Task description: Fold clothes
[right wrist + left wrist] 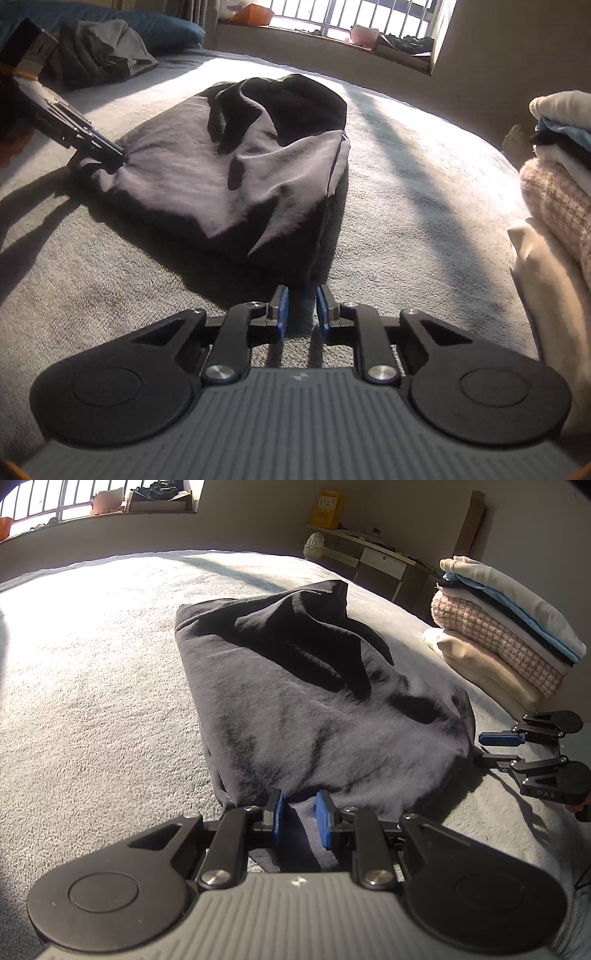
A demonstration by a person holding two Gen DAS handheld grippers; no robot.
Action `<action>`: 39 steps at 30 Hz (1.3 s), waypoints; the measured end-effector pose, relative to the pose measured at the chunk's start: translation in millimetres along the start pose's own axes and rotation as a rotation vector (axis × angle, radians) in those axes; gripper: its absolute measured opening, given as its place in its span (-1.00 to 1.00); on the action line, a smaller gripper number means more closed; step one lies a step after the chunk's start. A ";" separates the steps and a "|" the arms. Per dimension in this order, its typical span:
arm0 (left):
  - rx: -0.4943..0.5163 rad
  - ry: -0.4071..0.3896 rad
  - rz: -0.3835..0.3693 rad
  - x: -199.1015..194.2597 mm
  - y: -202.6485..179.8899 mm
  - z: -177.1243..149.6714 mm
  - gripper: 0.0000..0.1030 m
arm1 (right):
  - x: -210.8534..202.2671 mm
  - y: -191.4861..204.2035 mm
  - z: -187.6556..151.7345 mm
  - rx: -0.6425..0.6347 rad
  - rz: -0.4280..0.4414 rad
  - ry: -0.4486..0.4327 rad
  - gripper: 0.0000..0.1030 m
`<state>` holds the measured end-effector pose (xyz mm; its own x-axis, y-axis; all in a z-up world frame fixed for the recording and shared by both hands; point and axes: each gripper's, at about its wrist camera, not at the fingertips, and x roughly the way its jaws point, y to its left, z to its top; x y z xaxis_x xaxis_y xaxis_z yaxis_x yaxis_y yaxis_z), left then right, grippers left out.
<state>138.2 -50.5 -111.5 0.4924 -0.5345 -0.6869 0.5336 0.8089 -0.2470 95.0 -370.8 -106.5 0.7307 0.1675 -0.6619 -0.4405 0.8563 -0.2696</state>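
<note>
A dark grey garment [314,709] lies folded and rumpled on the grey bed cover [92,701]. Its near edge runs between the blue pads of my left gripper [300,819], which is shut on the cloth. In the right wrist view, the left gripper [117,157] pinches the garment [236,177] at its left corner. My right gripper [301,314] stands open just short of the garment's near corner, and only bed cover shows between its pads. In the left wrist view, the right gripper [480,746] sits at the garment's right edge with its fingers apart.
A stack of folded clothes [509,635] [554,192] stands on the bed to the right of the garment. A heap of grey clothing [103,51] and a blue pillow [162,29] lie at the far left. A desk [376,557] stands beyond the bed.
</note>
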 end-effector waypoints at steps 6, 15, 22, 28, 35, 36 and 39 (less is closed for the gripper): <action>0.008 0.001 0.003 -0.1 -1.4 0.3 -0.58 | 16.7 0.4 12.0 -0.168 0.024 0.008 -0.51; 0.008 -0.003 -0.003 0.6 -1.8 -0.5 -0.58 | 13.8 32.7 -9.7 -0.710 -0.174 -0.082 -0.93; 0.007 -0.003 -0.004 0.5 -1.4 0.0 -0.58 | 13.3 32.0 -23.2 -0.702 -0.297 -0.042 -0.93; 0.009 -0.008 -0.010 0.8 -0.1 -0.7 -0.58 | -20.6 24.0 8.9 -0.452 -0.241 -0.159 -0.93; 0.016 -0.009 -0.010 0.6 -0.4 -1.0 -0.58 | 14.2 30.0 7.4 -0.342 -0.127 -0.094 -0.93; 0.017 -0.009 -0.011 0.6 -0.4 -1.0 -0.58 | 16.5 22.3 4.5 -0.295 -0.129 -0.079 -0.93; 0.023 -0.012 -0.009 0.6 -1.0 -1.1 -0.58 | 7.0 5.2 9.4 -0.183 -0.141 -0.088 -0.93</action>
<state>137.2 -51.3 -112.5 0.4956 -0.5447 -0.6765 0.5535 0.7983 -0.2372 102.7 -360.6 -106.0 0.8307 0.1018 -0.5473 -0.4124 0.7730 -0.4821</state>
